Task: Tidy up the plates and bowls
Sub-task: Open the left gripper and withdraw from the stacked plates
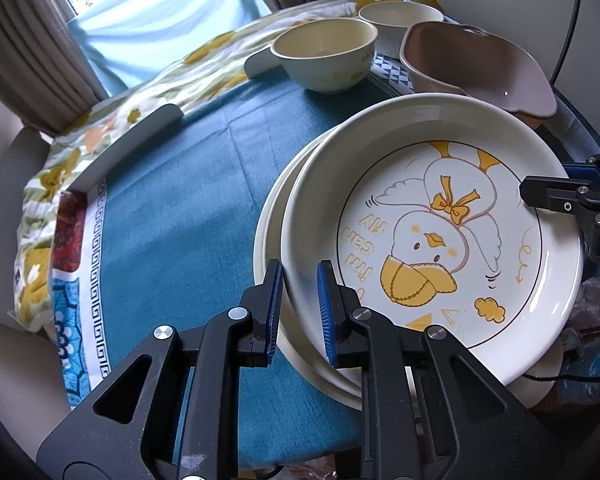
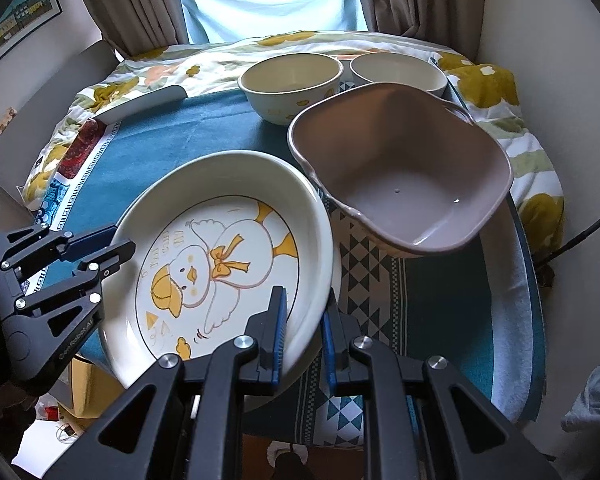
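- Left gripper [image 1: 298, 312] was clamped on the near-left rim of the duck plate [image 1: 440, 232], pads pressing the rim from both sides
- Right gripper [image 2: 304, 332] was clamped on the same plate's right rim [image 2: 220, 264]; both hands shared the one plate
- Duck plate was tilted, sitting over a second plain plate [image 1: 268, 240] whose rim showed at its left side; whether it fully rested on that one or was held just above it could not be told
- The pair sat at the near edge of the table [image 1: 188, 208], on the blue cloth
- Brown square bowl [image 2: 404, 176] was just behind the plates toward the right edge, apparently propped at a slant, not stacked with anything
- Two cream bowls at the far edge, side by side: left one [image 2: 290, 84], right one [image 2: 398, 74], apart from each other, not nested
- Count: 2 plates visible, 3 bowls (1 brown, 2 cream), 2 grippers
- Progress, judged: plates nearly done, stack forming, release not yet made
- Left to do, judged: settle the duck plate flat, let go, then gather or nest the three bowls, which looked untouched
- Risk, judged: the glazed rim could slip if one side let go first
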### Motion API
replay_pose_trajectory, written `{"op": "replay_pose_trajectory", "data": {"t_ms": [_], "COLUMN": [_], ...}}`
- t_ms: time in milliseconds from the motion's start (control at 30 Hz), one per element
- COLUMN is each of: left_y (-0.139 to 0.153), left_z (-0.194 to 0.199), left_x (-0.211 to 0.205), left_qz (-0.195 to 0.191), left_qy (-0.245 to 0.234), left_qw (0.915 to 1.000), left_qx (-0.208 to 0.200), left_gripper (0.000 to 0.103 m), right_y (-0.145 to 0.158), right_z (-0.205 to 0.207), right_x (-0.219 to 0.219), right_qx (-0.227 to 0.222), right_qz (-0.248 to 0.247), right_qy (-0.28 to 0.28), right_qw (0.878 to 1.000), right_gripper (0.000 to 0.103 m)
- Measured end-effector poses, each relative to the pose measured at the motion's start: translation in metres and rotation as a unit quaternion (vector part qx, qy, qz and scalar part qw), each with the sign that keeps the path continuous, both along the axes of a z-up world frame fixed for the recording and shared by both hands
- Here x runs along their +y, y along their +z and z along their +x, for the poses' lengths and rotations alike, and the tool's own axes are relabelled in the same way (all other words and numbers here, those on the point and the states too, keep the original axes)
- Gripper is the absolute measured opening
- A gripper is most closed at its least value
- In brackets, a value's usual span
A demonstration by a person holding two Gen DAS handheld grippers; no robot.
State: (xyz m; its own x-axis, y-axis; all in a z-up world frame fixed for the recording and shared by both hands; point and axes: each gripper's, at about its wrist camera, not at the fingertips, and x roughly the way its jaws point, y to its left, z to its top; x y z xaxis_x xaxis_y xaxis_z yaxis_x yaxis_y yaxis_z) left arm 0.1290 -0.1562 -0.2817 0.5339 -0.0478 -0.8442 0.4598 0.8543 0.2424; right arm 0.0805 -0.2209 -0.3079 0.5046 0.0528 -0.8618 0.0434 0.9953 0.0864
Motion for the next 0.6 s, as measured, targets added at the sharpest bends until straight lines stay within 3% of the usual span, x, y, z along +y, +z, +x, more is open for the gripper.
{"op": "replay_pose_trajectory", "data": {"t_ms": [300,500,600], "left_y": [-0.001,0.003,0.007], "left_z": [-0.003,-0.007,-0.001], "left_x": [-0.004,-0.012,-0.006], "left_qz": [0.016,0.061,0.039], "left_qy": [-0.003,-0.015,-0.010], "left_qw": [0.9999,0.9973,0.9989], "left_qx": [-0.005,-0.039,-0.023], "left_gripper": [0.016,0.016,0.016], "right_y": [0.000,-0.002,-0.002], "right_z": [-0.001,-0.002,0.000], "right_x": [0.003,0.004,0.005], "right_qx": [0.002,0.008,0.008], "right_qz": [-0.007,-0.009,-0.006], "right_qy": [-0.006,-0.008,-0.007], "right_qw": [1.000,1.000,1.000], "right_gripper": [0.015,0.015,0.015]}}
